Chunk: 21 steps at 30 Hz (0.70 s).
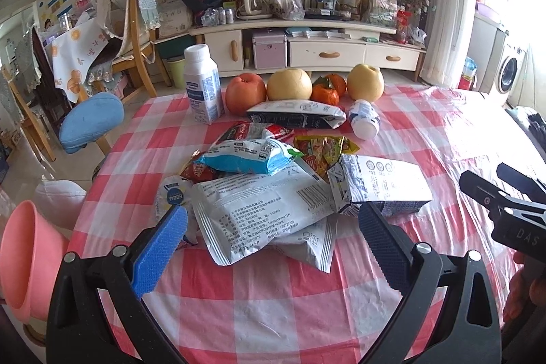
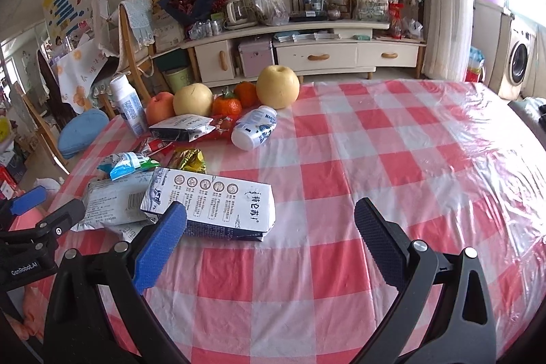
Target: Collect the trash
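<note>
Both grippers hang over the checkered surface with jaws wide open, nothing in either. The left gripper sits right above the trash pile: a big white wrapper, a blue packet and a flattened milk carton at about 1 o'clock from it. The right gripper has that carton at its 11 o'clock. Fruit and a white bottle line the far edge, with a pink bin off at 9 o'clock.
</note>
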Motion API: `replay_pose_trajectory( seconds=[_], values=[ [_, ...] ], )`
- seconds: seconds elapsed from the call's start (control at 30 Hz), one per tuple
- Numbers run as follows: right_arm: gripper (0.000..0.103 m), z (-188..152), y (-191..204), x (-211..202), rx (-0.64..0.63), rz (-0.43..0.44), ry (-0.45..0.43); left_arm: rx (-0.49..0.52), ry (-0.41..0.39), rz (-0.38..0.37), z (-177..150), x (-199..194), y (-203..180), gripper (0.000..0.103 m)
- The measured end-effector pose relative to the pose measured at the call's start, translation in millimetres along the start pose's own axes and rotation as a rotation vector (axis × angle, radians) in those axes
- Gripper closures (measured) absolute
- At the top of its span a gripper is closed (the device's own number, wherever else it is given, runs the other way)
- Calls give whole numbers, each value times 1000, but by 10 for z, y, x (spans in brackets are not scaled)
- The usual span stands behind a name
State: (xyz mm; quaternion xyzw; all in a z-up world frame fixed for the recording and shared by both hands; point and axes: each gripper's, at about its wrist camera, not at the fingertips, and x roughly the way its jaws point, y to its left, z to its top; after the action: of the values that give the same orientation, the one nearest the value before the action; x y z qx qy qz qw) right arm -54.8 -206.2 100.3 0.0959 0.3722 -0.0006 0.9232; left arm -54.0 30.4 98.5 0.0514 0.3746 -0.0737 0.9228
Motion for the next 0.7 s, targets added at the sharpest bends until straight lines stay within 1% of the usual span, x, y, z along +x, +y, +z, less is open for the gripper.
replay_pose_trajectory(
  seconds=[0.1, 0.17, 0.3, 0.47, 0.57, 0.7],
  values=[
    [4, -23, -12, 114, 27, 83, 45, 15, 25, 5, 3, 77, 9, 4],
    [4, -33, 30, 190, 4, 117, 82, 16, 20, 17, 50, 94, 62, 4],
    [4, -45, 96, 266, -24, 158, 112, -34, 33, -6, 161, 133, 243, 4],
    [4, -99, 205, 338, -41, 239, 159, -112, 55, 9, 199, 167, 456, 4],
    [4, -127, 333, 369, -64, 298, 184, -105, 69, 42, 216, 185, 531, 4],
    [4, -167, 532, 407, -99, 374, 204, -154, 75, 72, 263, 160, 734, 4]
  ],
)
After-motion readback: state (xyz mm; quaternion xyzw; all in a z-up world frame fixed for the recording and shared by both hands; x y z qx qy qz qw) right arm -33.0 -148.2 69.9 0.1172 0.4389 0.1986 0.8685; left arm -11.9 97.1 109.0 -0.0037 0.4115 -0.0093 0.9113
